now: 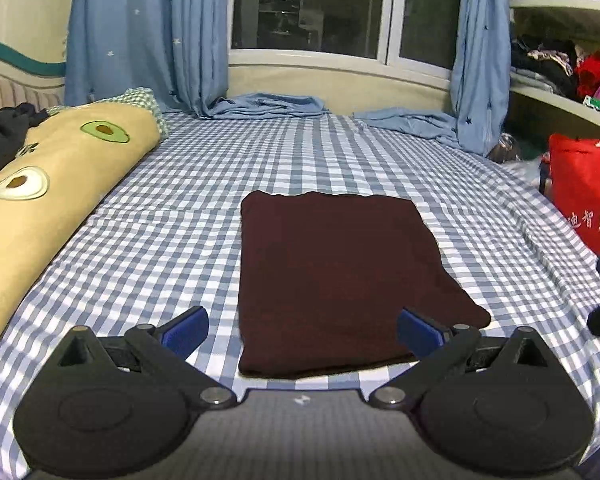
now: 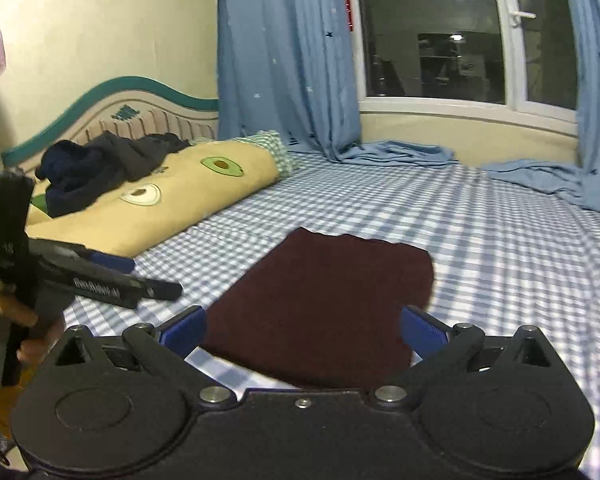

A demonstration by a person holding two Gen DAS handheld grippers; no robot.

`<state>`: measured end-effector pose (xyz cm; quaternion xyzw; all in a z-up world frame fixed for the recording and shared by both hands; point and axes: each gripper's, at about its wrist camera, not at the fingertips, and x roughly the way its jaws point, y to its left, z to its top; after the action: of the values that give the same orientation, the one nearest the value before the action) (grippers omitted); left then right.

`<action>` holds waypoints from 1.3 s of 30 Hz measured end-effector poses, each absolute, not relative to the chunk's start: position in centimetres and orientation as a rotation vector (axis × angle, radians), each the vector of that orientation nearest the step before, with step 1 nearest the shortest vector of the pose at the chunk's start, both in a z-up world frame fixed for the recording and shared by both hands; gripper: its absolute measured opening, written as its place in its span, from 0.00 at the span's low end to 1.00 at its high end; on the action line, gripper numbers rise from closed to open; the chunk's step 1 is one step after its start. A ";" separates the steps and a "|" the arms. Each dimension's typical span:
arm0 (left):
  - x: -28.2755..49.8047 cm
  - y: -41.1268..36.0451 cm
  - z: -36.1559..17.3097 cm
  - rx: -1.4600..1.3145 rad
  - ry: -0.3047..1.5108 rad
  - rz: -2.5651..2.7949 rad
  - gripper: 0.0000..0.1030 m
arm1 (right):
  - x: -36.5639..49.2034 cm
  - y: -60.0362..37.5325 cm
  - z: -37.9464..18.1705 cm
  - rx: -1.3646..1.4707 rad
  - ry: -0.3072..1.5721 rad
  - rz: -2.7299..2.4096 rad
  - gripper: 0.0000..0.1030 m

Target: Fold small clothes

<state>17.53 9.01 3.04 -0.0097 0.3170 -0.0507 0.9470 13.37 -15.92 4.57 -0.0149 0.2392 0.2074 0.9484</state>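
A blue-checked bed (image 1: 180, 240) is filling both views, with a yellow avocado-print pillow (image 1: 40, 184) lying along its left side; a folded dark maroon garment (image 1: 332, 280) is lying flat near the middle of the sheet. The left tongs (image 1: 302, 330) are hovering spread wide at the garment's near edge, gripping nothing; the right tongs (image 2: 302, 330) are likewise gaping empty over its near end, their 2 blue pads (image 2: 184, 330) apart.

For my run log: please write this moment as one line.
left tool open, empty | right tool open, empty | dark red cloth folded flat on checkered bed
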 end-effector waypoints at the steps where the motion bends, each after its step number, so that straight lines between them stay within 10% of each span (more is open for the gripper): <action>1: 16.9 9.0 3.1 -0.019 0.638 -0.094 0.99 | 12.8 -15.8 4.4 -0.048 0.494 0.397 1.00; 39: 13.2 6.2 0.2 0.126 0.724 -0.090 0.99 | 13.5 -15.1 0.0 -0.053 0.724 0.286 0.99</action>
<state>13.19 6.22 0.17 0.0614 0.3539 -0.0439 0.9322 13.48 -15.09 -0.03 -0.0258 0.3528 0.1396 0.9249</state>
